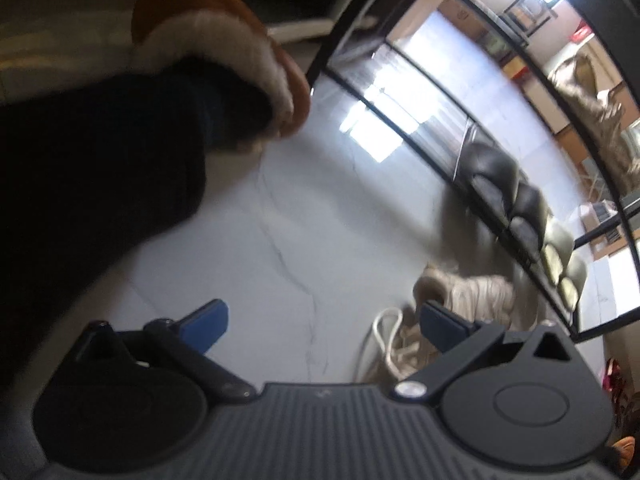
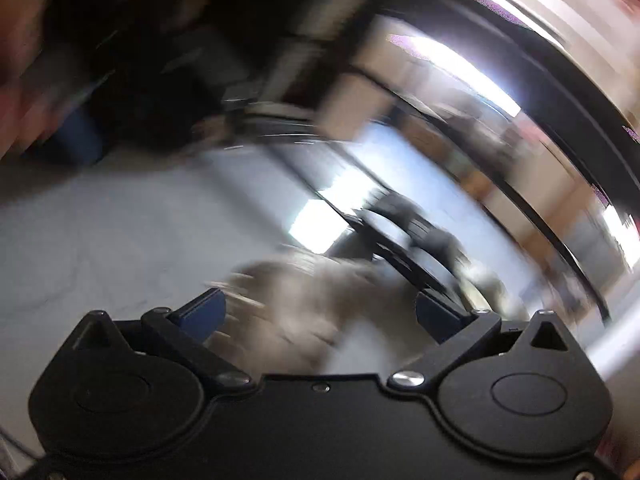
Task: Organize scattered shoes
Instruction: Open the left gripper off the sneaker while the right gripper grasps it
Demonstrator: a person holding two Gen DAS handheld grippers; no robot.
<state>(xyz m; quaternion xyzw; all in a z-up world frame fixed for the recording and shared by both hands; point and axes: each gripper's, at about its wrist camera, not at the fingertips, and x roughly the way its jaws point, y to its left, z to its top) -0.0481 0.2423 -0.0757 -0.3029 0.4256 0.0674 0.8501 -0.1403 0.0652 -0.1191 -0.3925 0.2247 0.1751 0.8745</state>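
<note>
On floor beside rack — beige sneaker; left tool agape, empty.

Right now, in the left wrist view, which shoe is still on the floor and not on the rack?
The beige sneaker with thick white laces; it lies on the floor before the rack, while the black shoes sit on its shelf.

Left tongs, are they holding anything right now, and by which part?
Nothing is held. The left tongs stand wide open over bare floor; the beige sneaker lies beside the right-hand finger, ungripped.
</note>
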